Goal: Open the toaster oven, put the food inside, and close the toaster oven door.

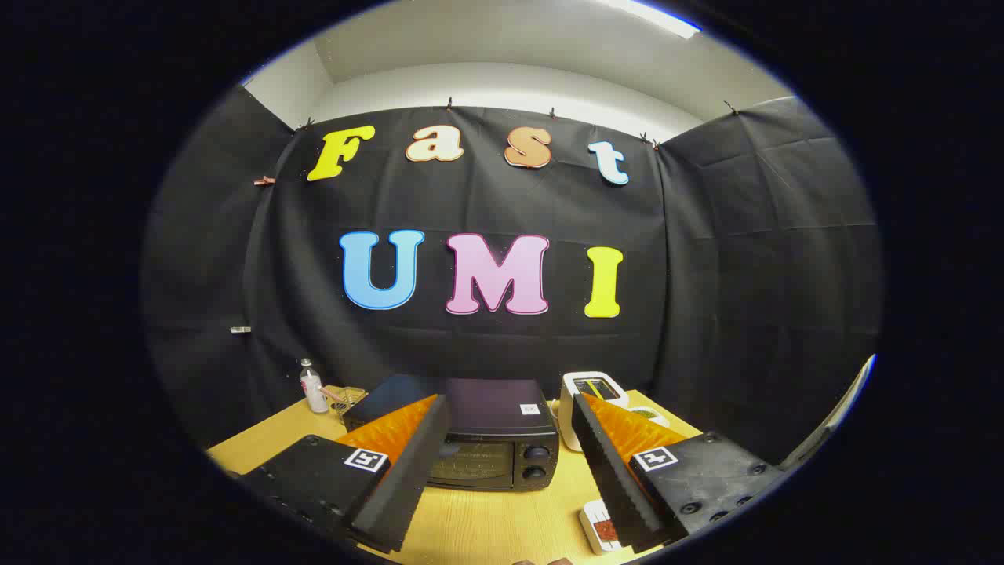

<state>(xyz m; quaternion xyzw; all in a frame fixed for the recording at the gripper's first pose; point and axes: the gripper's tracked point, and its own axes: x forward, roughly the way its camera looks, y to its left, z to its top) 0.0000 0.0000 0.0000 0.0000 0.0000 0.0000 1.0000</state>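
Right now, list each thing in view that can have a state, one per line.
Toaster oven: door shut, standing on the wooden table just ahead of the fingers.
Gripper: open, fingers spread wide, holding nothing.
Small bottle: upright, cap on, left of the oven.
White device: standing upright behind the oven's right side.
White packet: lying flat on the table by the right finger.

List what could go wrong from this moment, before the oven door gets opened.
The open claw hangs short of the closed toaster oven; a hurried pull might slide the oven on the wooden table. The white device crowds the oven's knob side, and a small packet lies beneath one finger, so either may get knocked.
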